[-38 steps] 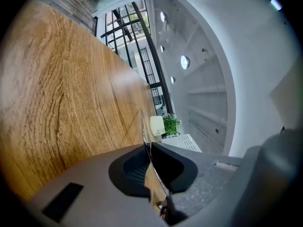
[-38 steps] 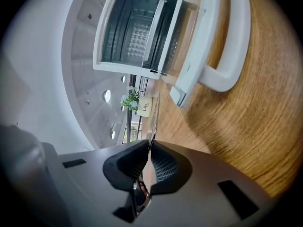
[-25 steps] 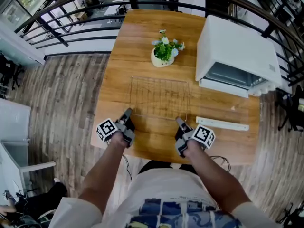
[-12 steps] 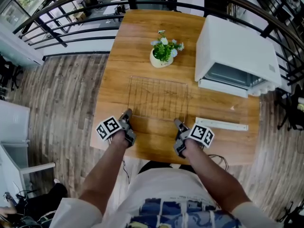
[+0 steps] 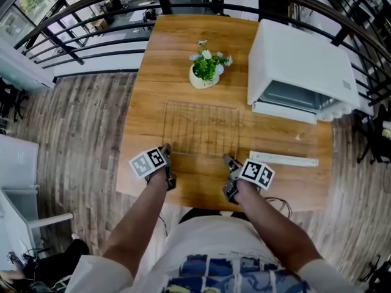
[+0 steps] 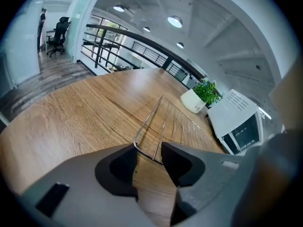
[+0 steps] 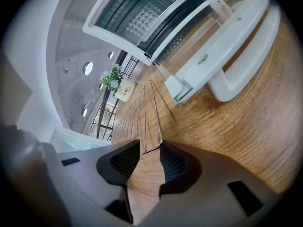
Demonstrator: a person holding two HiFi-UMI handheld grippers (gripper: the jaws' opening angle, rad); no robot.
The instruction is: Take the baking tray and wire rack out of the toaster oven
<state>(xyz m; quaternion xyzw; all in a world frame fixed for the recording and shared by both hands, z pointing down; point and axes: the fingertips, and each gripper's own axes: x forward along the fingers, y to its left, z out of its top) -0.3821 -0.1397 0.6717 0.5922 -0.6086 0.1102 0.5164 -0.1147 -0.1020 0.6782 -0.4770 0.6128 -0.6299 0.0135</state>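
Rack (image 5: 201,128) on table (image 5: 153,81), left of oven (image 5: 302,66)

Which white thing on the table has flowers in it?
The small round pot beyond the wire rack; the toaster oven is a big box with its door open.

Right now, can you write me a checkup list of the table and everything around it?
Surface: wooden table.
Job's things: wire rack flat on the table; toaster oven door open; baking tray not seen outside.
Clutter: potted plant.
Tools: left tool and right tool open, jaws have just been opening, a rack corner between each.
Cables: thin dark cable under the near edge.
Surroundings: black railing, plank floor.
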